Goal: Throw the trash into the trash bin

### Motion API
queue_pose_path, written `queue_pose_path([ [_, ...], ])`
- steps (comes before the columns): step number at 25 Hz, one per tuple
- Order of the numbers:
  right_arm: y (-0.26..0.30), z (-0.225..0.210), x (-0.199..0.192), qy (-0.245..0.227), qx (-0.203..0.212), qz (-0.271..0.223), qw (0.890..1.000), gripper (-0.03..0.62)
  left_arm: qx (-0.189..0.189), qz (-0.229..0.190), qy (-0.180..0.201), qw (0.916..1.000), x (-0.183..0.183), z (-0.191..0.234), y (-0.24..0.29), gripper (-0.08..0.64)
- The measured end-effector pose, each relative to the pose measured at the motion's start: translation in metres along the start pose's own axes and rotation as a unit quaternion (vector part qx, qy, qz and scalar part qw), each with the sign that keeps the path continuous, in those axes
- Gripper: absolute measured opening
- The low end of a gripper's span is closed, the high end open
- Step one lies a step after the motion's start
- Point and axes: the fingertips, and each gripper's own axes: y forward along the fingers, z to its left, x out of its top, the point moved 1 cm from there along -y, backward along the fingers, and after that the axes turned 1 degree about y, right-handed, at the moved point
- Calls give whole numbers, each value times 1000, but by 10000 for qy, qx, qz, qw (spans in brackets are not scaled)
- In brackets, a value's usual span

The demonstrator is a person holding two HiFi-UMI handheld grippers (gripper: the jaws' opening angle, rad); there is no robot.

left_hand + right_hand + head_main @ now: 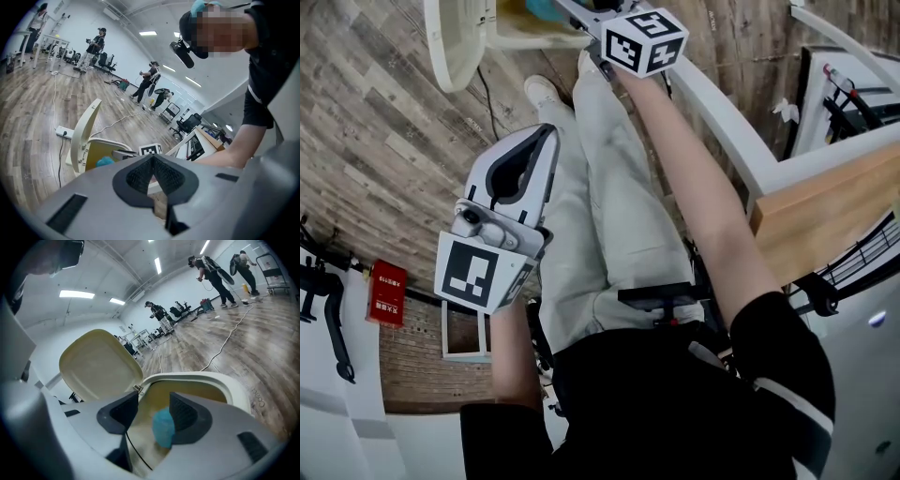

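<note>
While the right hand-held gripper (153,405) is gaping over the cream plastic flip-lid trash bin (213,378), the crumpled blue trash (164,427) is apparently dropping inside. Holding centred above the rim is advisable. The left hand-held gripper (152,160) is resting closed and empty.

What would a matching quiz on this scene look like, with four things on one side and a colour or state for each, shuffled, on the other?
Things:
1. bin lid
2. trash
3. left gripper
4. right gripper

Colour or state:
A. blue
B. jaws apart
C. swung up, open
D. jaws closed together

Pairs: 1-C, 2-A, 3-D, 4-B
</note>
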Motion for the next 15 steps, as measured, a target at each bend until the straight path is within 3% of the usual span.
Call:
queue_pose_path([
  [6,-17,16,11,-7,122,25,9999,184,-59,-60,101,9999,7,-16,-5,5],
  [8,-31,34,30,-117,223,-40,9997,125,-36,-138,207,9997,19,-24,-14,5],
  [11,-65,78,76,-480,451,-264,9975,22,-22,-381,433,9983,53,-43,-40,5],
  [15,-116,156,167,-972,878,-802,9881,-2,-7,-890,1015,9909,116,-68,-83,5],
])
